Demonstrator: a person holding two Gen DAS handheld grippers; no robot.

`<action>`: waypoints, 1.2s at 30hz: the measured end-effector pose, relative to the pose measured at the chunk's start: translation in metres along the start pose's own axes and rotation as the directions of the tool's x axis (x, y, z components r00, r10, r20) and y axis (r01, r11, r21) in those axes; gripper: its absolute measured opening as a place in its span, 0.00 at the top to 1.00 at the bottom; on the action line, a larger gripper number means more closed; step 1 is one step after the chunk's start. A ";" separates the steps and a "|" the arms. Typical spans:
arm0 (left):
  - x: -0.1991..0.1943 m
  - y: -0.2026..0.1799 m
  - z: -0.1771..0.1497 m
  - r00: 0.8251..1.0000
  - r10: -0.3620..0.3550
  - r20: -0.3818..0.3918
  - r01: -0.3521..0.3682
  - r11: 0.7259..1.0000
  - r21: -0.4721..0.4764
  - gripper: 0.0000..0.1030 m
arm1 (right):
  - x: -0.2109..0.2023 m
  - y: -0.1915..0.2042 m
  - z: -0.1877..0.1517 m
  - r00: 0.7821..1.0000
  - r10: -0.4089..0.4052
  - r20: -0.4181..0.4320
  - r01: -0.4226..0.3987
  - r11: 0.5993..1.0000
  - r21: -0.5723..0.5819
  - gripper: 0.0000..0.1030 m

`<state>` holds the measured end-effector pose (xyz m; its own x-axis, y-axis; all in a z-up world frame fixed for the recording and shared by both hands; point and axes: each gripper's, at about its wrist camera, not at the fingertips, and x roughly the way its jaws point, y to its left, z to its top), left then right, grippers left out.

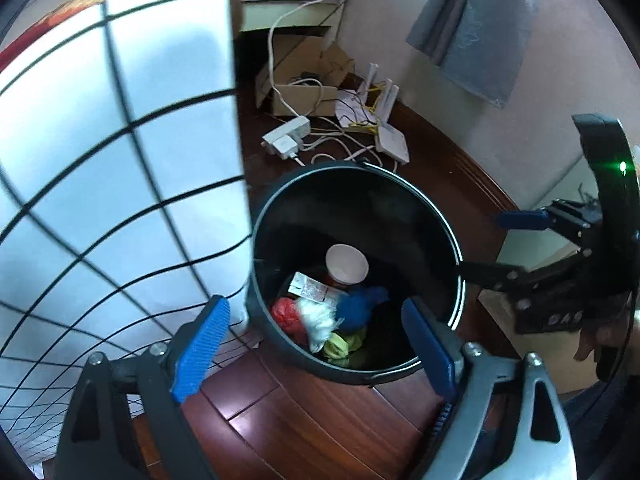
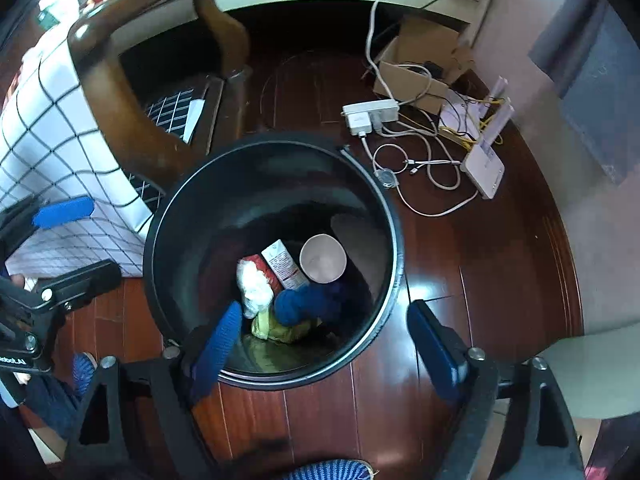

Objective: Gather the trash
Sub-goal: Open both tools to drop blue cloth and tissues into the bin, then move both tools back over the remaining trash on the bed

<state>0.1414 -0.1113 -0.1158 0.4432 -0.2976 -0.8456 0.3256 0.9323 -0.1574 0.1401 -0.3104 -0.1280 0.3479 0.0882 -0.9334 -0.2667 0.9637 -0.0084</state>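
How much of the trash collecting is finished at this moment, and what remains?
Done: the black bin already holds a paper cup, a carton, a blue wad, white wrapping and a yellow-green scrap. In hand: nothing; the left tongs and right tongs both stand open and empty above it. Left: no loose trash shows on the wooden floor; only cables lie there.

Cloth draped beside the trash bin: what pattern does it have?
The cloth is white with a thin black grid, clearest in the left wrist view, beside the bin.

Partly hidden trash
Yellow-green wrapper (image 2: 280, 330) lies half buried under blue cloth (image 2: 308, 304), just beyond the right hand-held gripper (image 2: 324, 354); carton (image 2: 282, 264) print unreadable.
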 end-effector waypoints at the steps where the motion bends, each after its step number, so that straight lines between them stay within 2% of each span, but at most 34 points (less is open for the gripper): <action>1: -0.004 0.002 -0.001 1.000 0.010 0.010 -0.010 1.000 -0.003 0.06 | -0.004 -0.002 0.001 1.000 0.000 0.012 0.000 1.000 0.012 0.00; 2: -0.009 0.004 -0.003 0.999 0.027 0.026 -0.027 1.000 -0.008 0.02 | -0.007 -0.002 0.001 1.000 -0.002 0.021 0.001 1.000 0.015 0.00; 7: -0.027 0.009 -0.004 0.996 0.066 0.067 -0.065 0.998 -0.014 0.01 | -0.024 0.004 0.007 0.998 -0.008 0.068 0.008 1.000 0.010 0.00; 18: -0.080 0.008 -0.002 0.985 0.093 0.148 -0.091 0.996 -0.018 0.00 | -0.065 0.032 0.011 0.986 0.013 0.167 -0.007 0.999 -0.036 0.00; 24: -0.116 0.021 -0.001 0.969 0.127 0.211 -0.117 0.991 -0.060 0.00 | -0.107 0.047 0.021 0.957 0.044 0.286 -0.033 0.999 -0.044 0.00; 29: -0.144 0.036 0.000 0.953 0.151 0.263 -0.131 0.987 -0.091 0.01 | -0.137 0.061 0.030 0.919 0.063 0.388 -0.044 0.997 -0.058 0.00; 35: -0.166 0.058 -0.004 0.942 0.163 0.293 -0.132 0.984 -0.121 0.01 | -0.159 0.087 0.042 0.868 0.071 0.491 -0.033 0.996 -0.086 0.00; 36: -0.169 0.063 -0.006 0.940 0.170 0.297 -0.137 0.982 -0.129 0.01 | -0.160 0.092 0.044 0.866 0.079 0.493 -0.034 0.995 -0.099 0.00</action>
<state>0.0824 -0.0016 0.0142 0.7196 -0.1822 -0.6700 0.1516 0.9829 -0.1045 0.0994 -0.2251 0.0364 0.7238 0.2763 -0.6322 -0.3657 0.9306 -0.0120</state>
